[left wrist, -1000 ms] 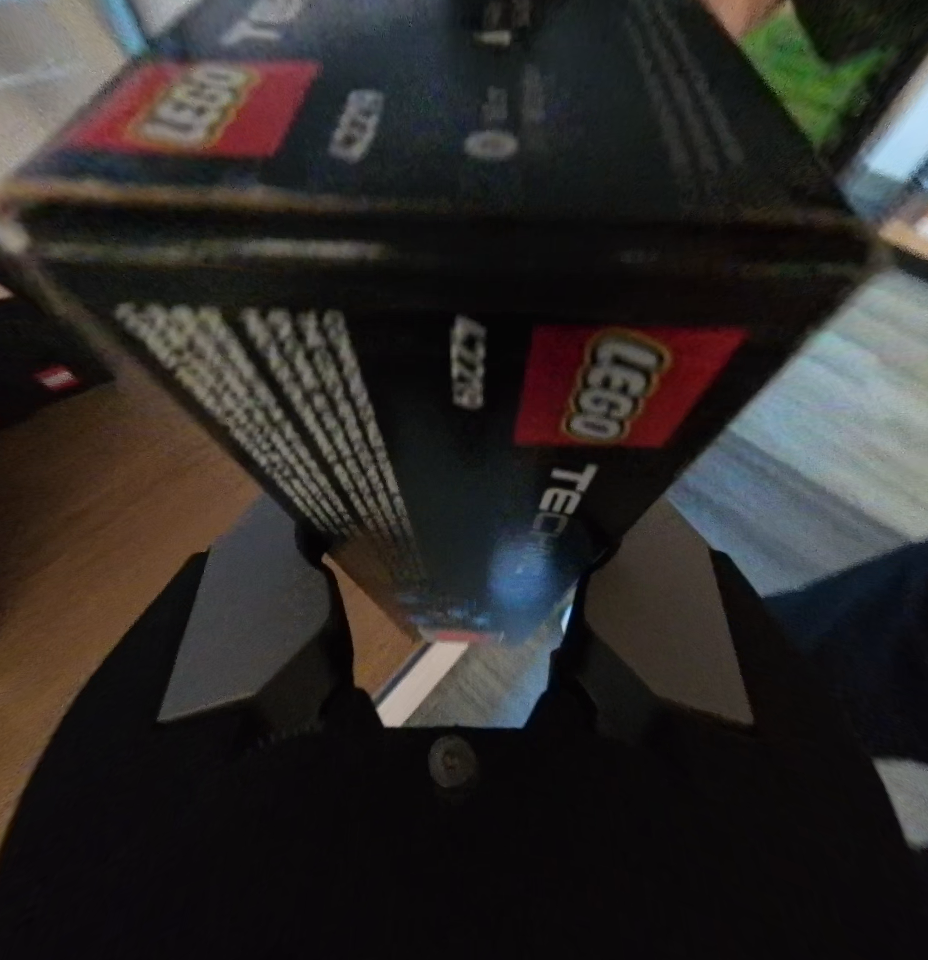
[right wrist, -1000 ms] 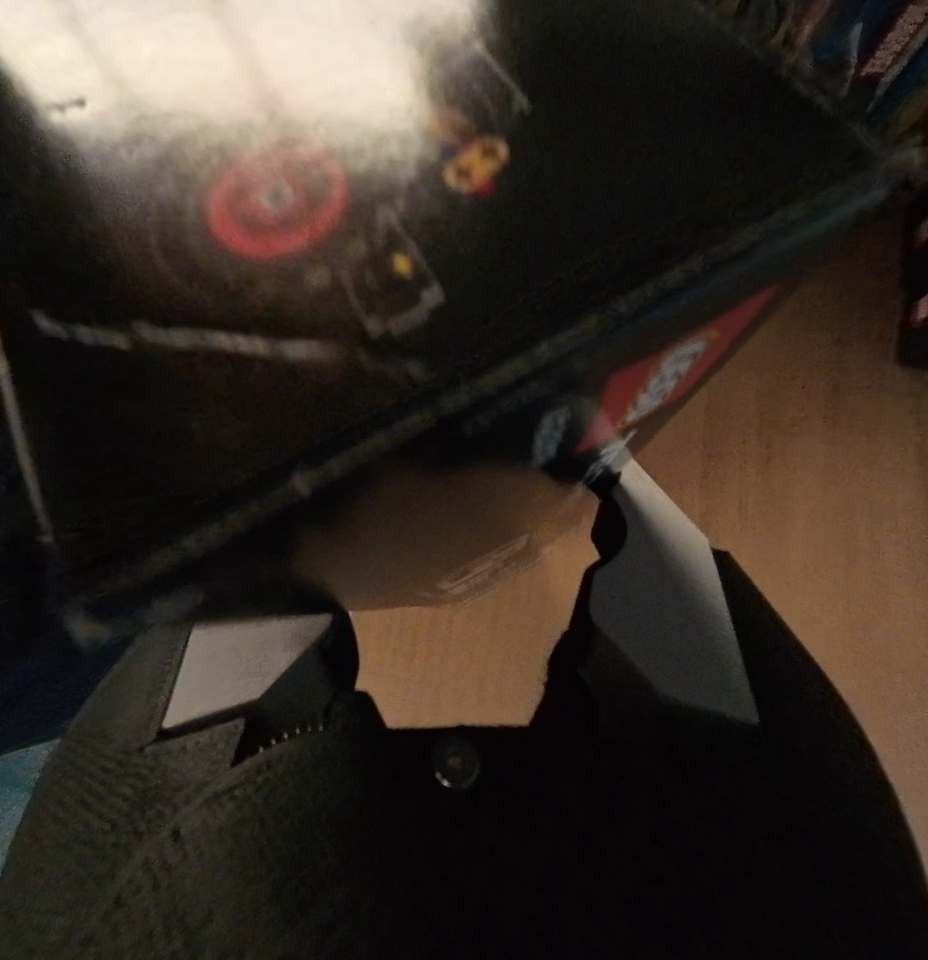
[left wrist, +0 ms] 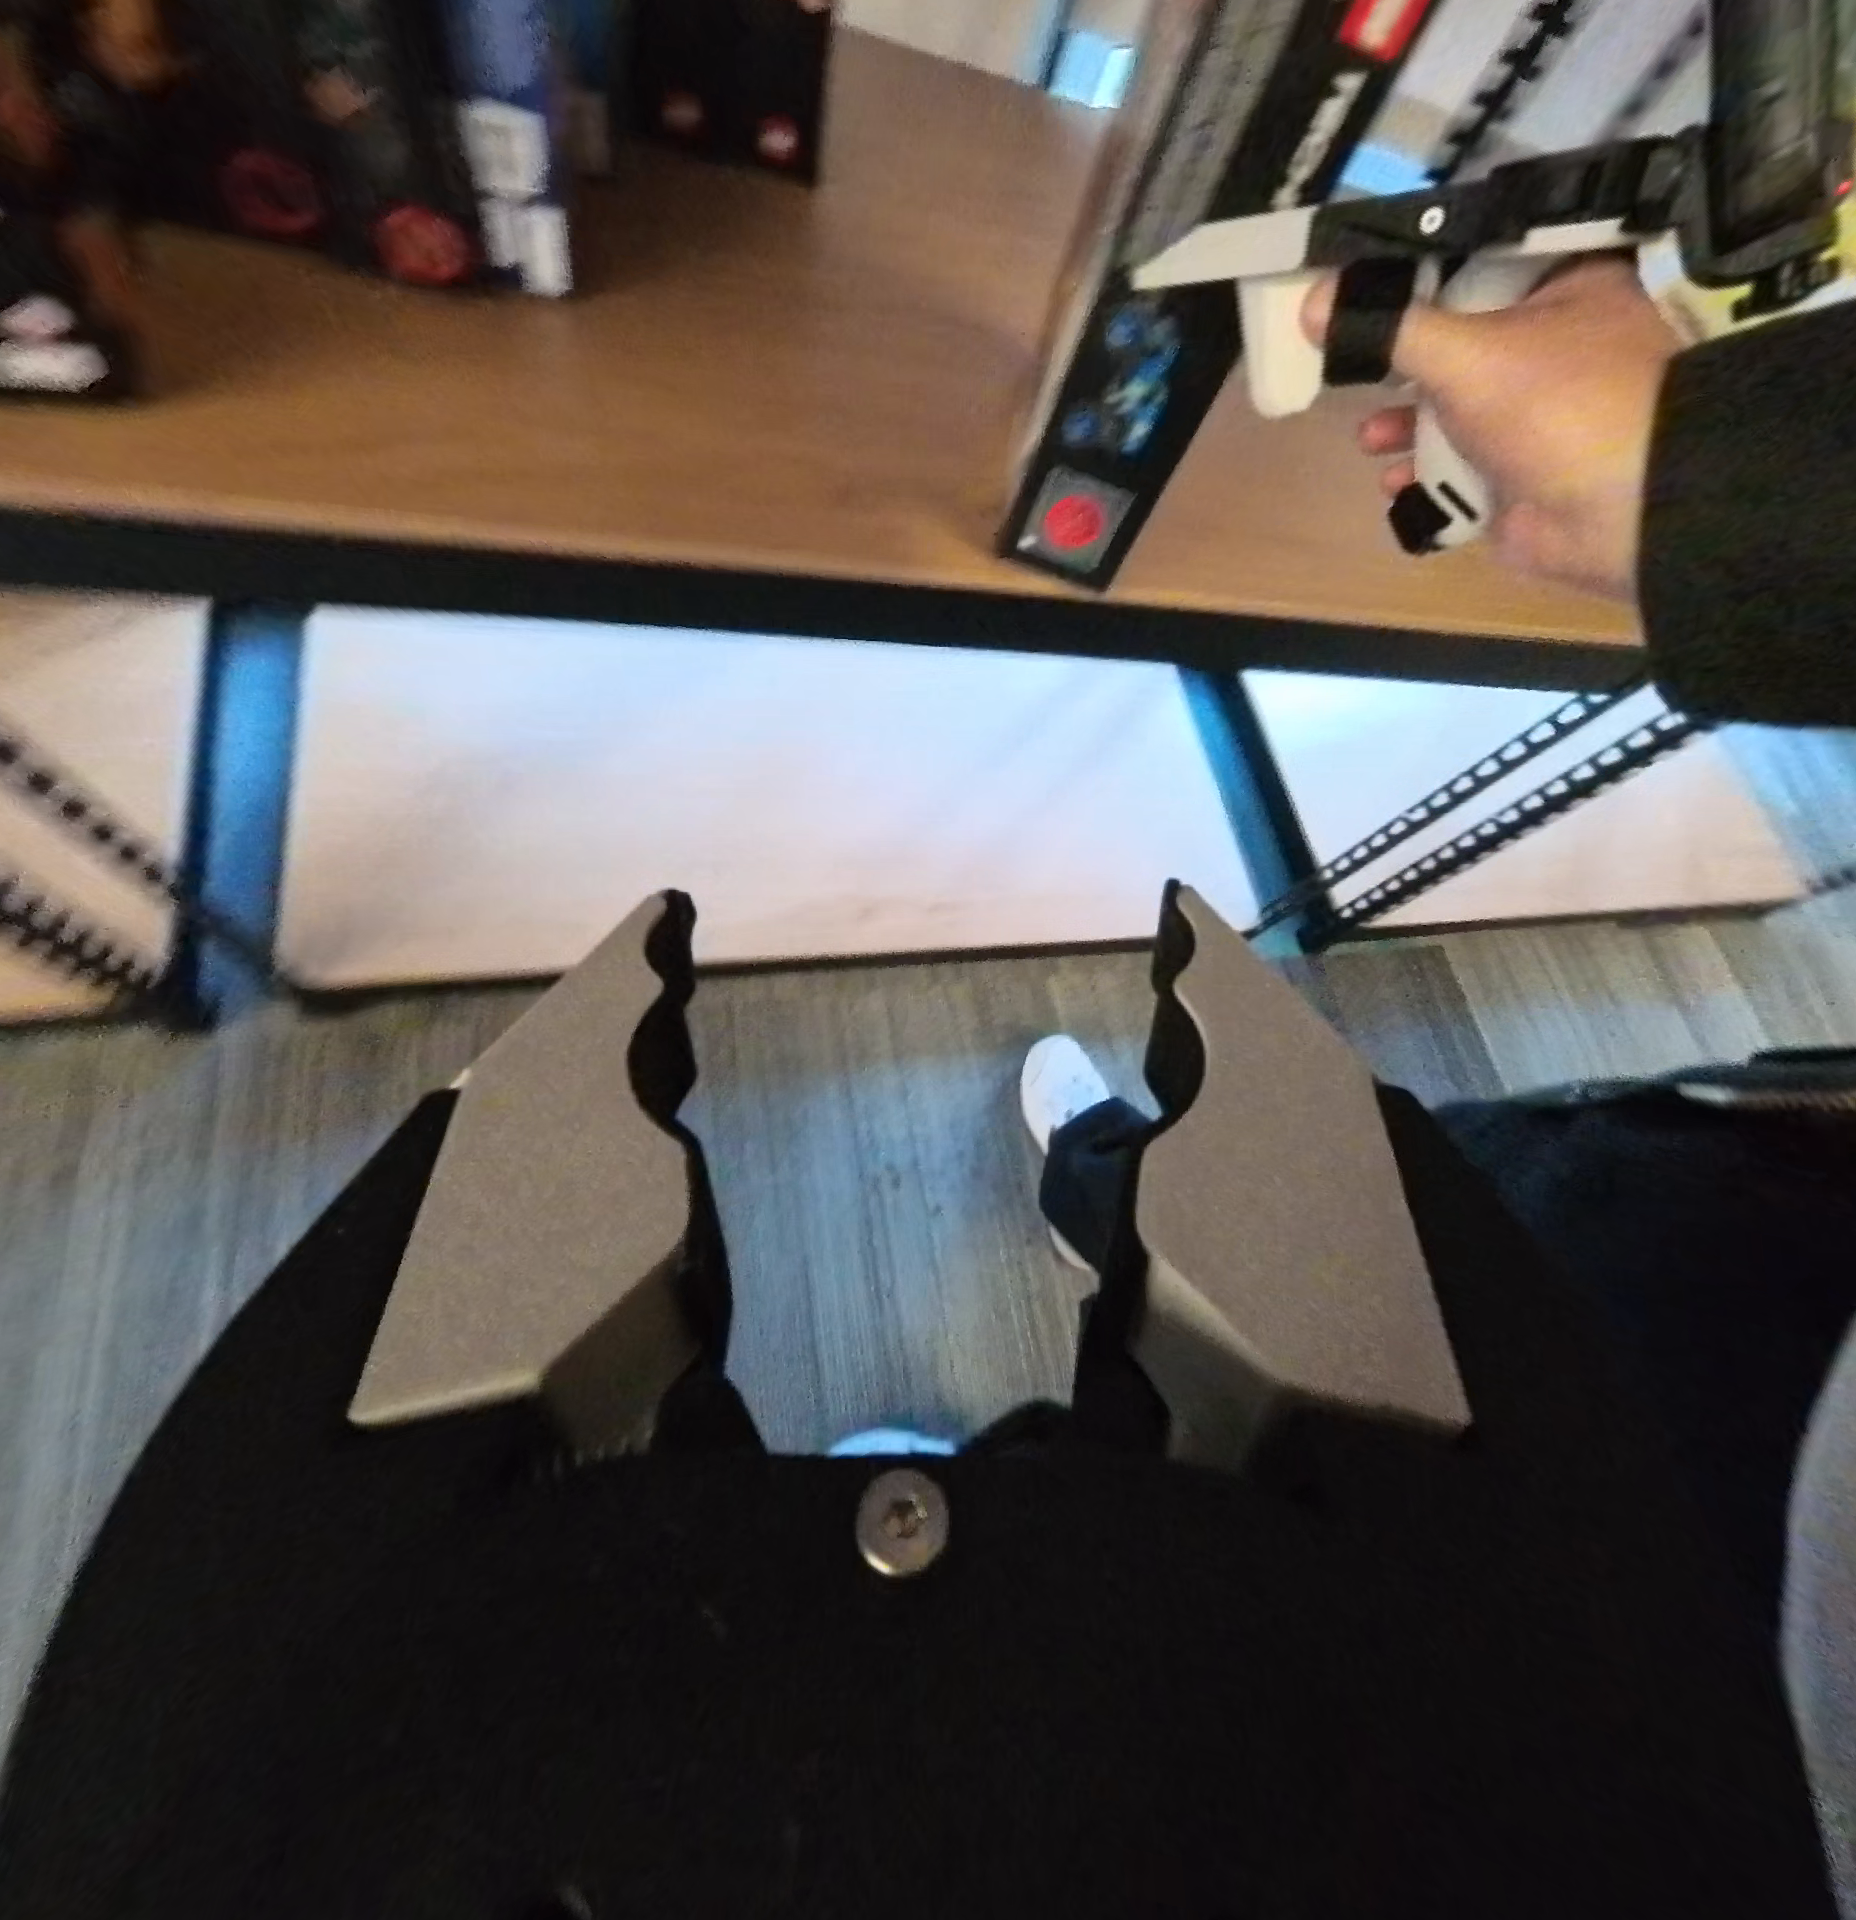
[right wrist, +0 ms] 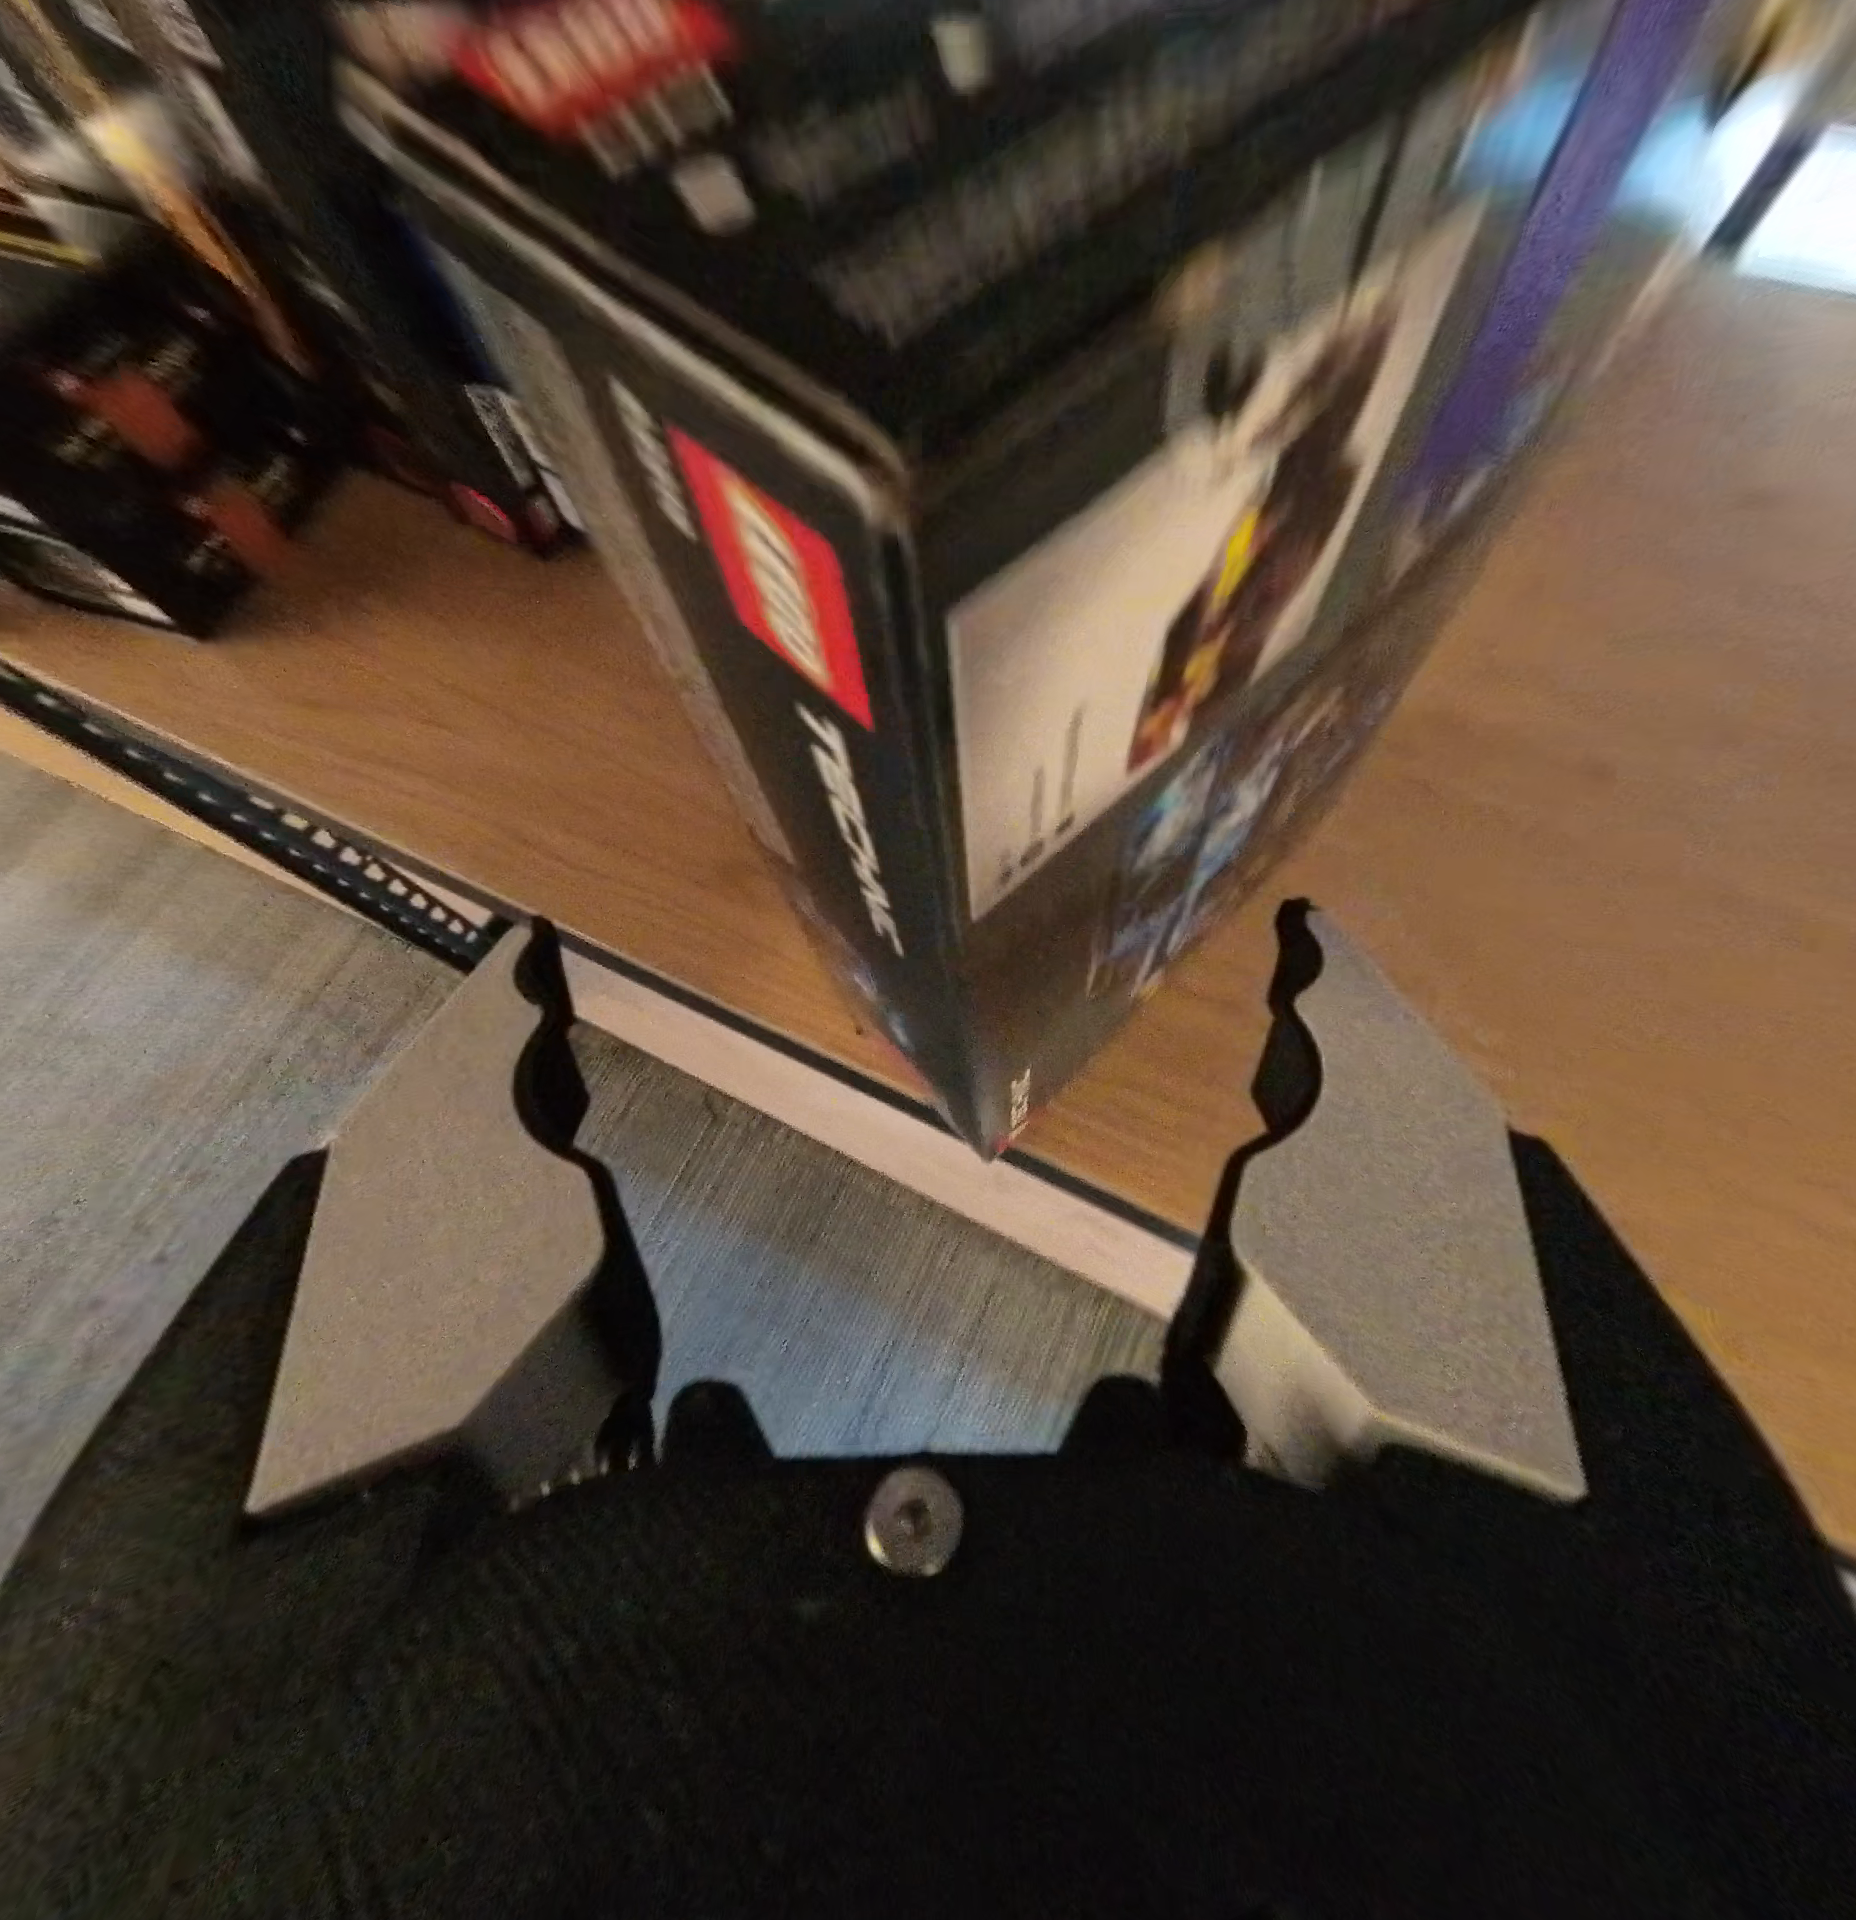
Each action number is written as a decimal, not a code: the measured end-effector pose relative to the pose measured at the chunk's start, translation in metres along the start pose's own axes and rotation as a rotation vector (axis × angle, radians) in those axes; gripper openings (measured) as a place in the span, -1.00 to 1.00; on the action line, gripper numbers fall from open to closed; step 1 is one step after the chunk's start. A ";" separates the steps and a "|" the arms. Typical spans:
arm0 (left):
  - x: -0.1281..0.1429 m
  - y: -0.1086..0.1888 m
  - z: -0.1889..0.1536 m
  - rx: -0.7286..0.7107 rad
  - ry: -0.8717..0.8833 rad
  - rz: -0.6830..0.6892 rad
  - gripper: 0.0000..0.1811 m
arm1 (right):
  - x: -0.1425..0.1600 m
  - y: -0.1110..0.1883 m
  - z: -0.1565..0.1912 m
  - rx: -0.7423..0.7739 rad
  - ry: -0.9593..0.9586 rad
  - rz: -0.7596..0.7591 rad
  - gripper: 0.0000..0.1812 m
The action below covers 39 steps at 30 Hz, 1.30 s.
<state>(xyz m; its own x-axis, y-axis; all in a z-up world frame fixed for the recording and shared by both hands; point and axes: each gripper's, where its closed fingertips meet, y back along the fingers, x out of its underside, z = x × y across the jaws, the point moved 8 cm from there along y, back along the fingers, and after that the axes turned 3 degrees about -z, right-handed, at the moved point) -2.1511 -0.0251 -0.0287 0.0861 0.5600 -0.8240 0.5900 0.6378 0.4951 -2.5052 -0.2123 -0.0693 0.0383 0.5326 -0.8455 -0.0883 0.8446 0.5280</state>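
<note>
Standing on end at the front edge of a wooden shelf (right wrist: 1526, 831), a dark toy box (right wrist: 903, 644) faces the right gripper (right wrist: 924, 935), jaws wide and empty, with more boxes (left wrist: 280, 156) crowding the shelf's far side. Only the left wrist view shows the left gripper (left wrist: 924, 904) — also wide, holding nothing — low over grey floor (left wrist: 176, 1195), plus a hand (left wrist: 1526, 416) gripping the other tool beside the box.

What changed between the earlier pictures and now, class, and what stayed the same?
The left gripper let go of the black box and drew back off the shelf; it now hangs open over the floor. The right gripper also released the box and backed away, open. The box now stands upright at the shelf's edge. The other boxes at the back stayed put.
</note>
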 end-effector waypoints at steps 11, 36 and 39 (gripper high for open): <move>0.134 0.148 0.039 -0.268 0.277 0.011 -0.13 | 0.008 -0.072 -0.043 -0.186 0.141 -0.037 0.39; 0.120 -0.011 0.027 -0.182 0.423 -0.049 -0.18 | -0.150 -0.314 -0.129 -0.278 0.325 0.027 0.29; 0.120 -0.019 0.024 -0.176 0.433 -0.045 -0.18 | -0.157 -0.323 -0.138 -0.283 0.352 0.053 0.26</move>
<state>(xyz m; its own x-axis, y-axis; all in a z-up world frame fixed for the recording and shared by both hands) -2.1322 0.0175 -0.1438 -0.3016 0.6752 -0.6732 0.4372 0.7254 0.5317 -2.6203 -0.5764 -0.1183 -0.3100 0.4823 -0.8193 -0.3513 0.7426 0.5701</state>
